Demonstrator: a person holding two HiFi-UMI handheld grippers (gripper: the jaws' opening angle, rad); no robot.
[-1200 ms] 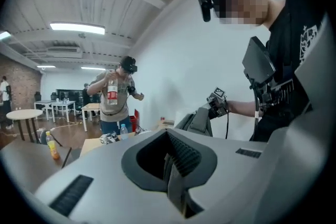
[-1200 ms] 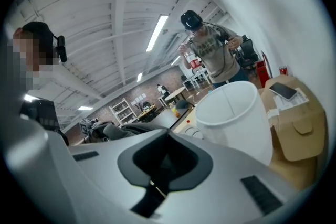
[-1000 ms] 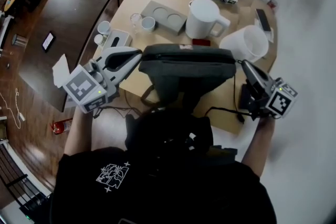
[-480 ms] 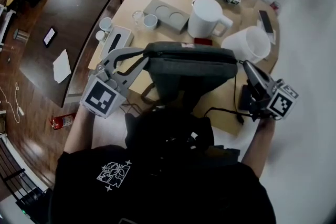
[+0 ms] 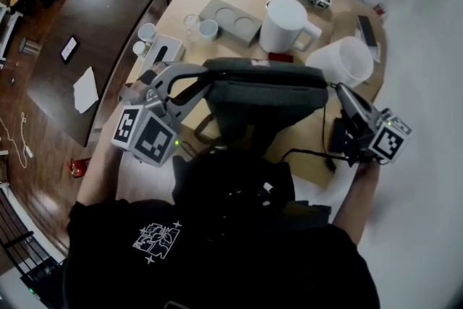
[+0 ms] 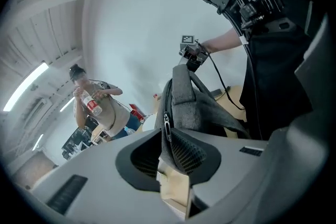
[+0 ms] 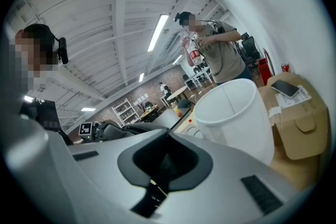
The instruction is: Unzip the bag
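A grey bag point(image 5: 264, 94) stands upright at the table's near edge, its zipper along the top. My left gripper point(image 5: 205, 76) is at the bag's left end. In the left gripper view the bag's end with the zipper pull point(image 6: 167, 124) lies between the jaws of the left gripper point(image 6: 169, 150), which are opening, with a gap on one side. My right gripper point(image 5: 337, 91) is shut at the bag's right end. In the right gripper view the right gripper point(image 7: 165, 159) has only dark fabric in its notch.
Behind the bag stand a white pitcher point(image 5: 283, 25), a white bucket point(image 5: 340, 60) and a grey tray point(image 5: 230, 20) with cups point(image 5: 208, 29) beside it. A phone point(image 5: 364, 27) lies at the far right. A black cable point(image 5: 307, 153) hangs over the front edge. A person point(image 6: 97, 107) stands beyond the table.
The left gripper's body has swung down and in toward the person while its tips slid slightly right along the bag's left end. The right gripper and the bag have stayed put.
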